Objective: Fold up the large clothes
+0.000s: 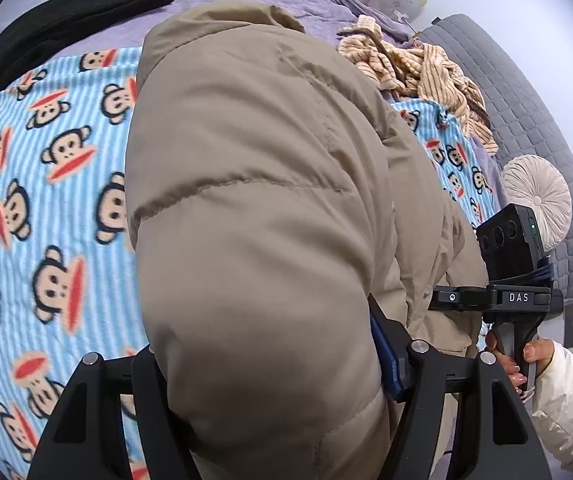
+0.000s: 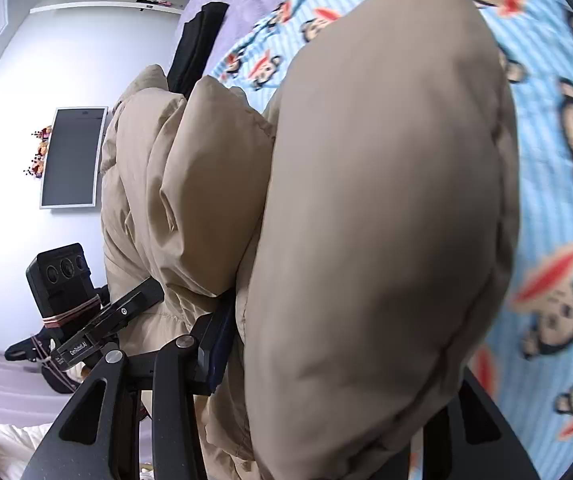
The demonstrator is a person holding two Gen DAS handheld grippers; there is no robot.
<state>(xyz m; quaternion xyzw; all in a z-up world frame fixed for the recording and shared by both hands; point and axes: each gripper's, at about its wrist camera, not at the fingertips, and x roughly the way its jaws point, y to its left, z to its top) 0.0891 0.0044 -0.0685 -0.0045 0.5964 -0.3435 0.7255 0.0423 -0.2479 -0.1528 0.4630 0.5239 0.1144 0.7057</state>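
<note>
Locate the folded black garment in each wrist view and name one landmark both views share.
Left wrist view: the black garment lies at upper left on the purple bedding, beyond the monkey-print blanket.
Right wrist view: the black garment shows at upper centre-left, partly hidden behind the tan puffer jacket.
Shared landmark: the monkey-print blanket under the jacket.
</note>
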